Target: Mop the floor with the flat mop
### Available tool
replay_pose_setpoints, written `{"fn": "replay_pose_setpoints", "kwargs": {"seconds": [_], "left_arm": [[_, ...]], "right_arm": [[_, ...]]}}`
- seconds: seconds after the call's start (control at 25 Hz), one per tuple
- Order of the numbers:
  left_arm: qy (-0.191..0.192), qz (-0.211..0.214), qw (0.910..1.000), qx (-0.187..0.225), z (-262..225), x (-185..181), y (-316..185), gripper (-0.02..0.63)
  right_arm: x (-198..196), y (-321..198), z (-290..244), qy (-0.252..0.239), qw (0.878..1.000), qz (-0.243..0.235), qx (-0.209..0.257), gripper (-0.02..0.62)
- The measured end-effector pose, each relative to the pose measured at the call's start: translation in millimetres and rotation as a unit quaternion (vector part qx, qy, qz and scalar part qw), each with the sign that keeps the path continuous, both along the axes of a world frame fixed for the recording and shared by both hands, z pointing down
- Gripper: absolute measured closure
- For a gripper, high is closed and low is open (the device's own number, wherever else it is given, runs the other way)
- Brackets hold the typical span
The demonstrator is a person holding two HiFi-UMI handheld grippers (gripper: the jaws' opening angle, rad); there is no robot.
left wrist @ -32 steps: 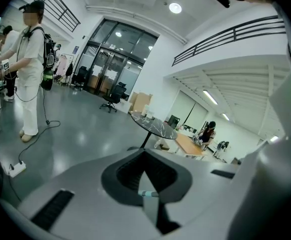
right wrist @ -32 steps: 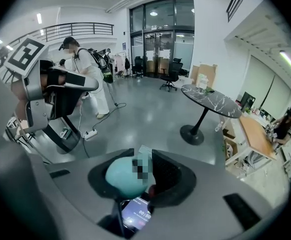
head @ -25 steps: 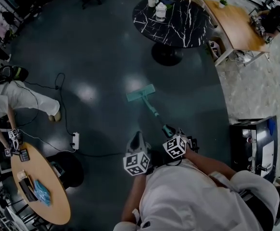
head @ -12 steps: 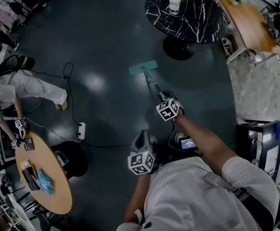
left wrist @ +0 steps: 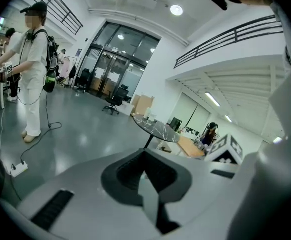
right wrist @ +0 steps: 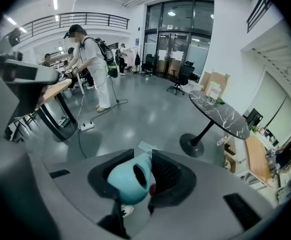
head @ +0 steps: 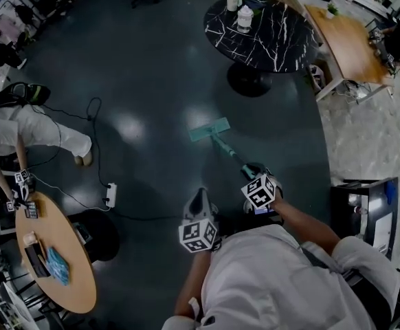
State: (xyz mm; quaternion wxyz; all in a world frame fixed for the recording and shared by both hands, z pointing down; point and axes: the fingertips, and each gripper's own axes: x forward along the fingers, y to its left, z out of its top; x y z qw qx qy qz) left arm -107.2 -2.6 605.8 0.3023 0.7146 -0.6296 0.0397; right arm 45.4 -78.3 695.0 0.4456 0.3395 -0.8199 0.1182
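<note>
Currently the right gripper (right wrist: 141, 157) is clamped on the rounded teal top end of the flat mop's handle (right wrist: 127, 182), with a pad on each side of it. Left gripper (left wrist: 146, 156) has its pads pressed together on nothing; the head view shows it (head: 198, 233) close to the body, beside the right gripper (head: 260, 190) and off the mop. From the right gripper the handle (head: 228, 154) runs forward and left down to the mop head (head: 209, 129), which lies flat on the dark glossy floor (head: 152, 67), between the person and the black marble round table (head: 263, 36). Two cups (head: 238, 9) stand on that table. Further left, a power strip (head: 108, 195) with its cable lies on the floor, near a person in white (head: 31, 130) by a round wooden table (head: 59, 249).
</note>
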Motion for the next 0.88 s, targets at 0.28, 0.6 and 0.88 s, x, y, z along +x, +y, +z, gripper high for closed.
{"fn": "replay_pose_setpoints", "kwargs": {"seconds": [0.28, 0.6, 0.88], "left_arm": [[-0.017, 0.025, 0.9986, 0.044, -31, 19, -8, 0.601], [-0.016, 0.029, 0.9983, 0.048, -31, 24, -4, 0.601], [-0.018, 0.030, 0.9980, 0.052, -32, 23, -4, 0.601]], "right_arm": [[30, 55, -48, -0.019, 0.999, 0.004, -0.038, 0.479], [24, 31, -57, -0.031, 0.999, -0.002, -0.019, 0.479], [18, 24, -60, -0.044, 0.999, -0.001, -0.008, 0.479]]}}
